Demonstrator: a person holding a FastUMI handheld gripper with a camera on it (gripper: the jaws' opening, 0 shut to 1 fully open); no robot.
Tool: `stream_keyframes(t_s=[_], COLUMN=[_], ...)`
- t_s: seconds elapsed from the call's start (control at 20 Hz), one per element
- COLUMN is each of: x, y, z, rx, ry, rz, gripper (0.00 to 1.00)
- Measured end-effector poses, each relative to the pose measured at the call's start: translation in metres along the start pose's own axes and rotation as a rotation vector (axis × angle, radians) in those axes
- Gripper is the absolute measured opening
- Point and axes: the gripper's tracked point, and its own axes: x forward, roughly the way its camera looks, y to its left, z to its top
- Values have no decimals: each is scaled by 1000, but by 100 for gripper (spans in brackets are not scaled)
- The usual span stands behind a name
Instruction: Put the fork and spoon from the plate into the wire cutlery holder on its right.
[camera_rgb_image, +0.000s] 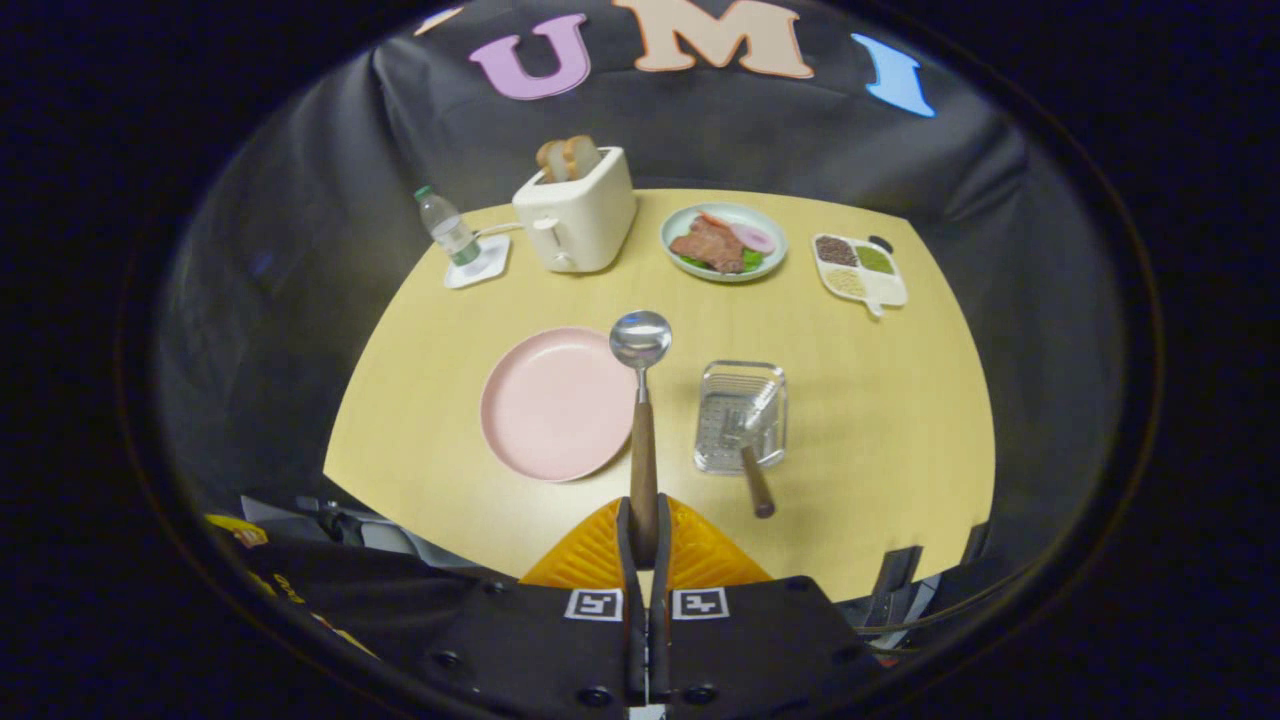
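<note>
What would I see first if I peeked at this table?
You would spot the shiny spoon first, sticking straight up ahead of the hand-held gripper, whose orange fingers pinch its wooden handle. Behind its bowl lies an empty pink plate. Just right of it, the fork already stands in the wire cutlery holder.

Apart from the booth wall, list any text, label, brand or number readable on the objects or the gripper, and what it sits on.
No text reads clearly.
Clear plastic water bottle: its label is too small to read.
Gripper, shut on the wooden-handled metal spoon: two square black-and-white markers, patterns rather than words.
Yellow item beside the gripper body: dark print, too blurred to read.
White toaster, pink round plate, wire cutlery holder: none.
</note>
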Motion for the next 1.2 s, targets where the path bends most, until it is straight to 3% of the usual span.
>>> stream_keyframes(t_s=[0.5,0.95,1.2], x=[-1,25,36], y=[-75,-75,-81], z=[-2,-13,-9], rx=[0,-89,-90], ry=[268,491,521], rz=[-52,-24,-39], gripper=[4,4,8])
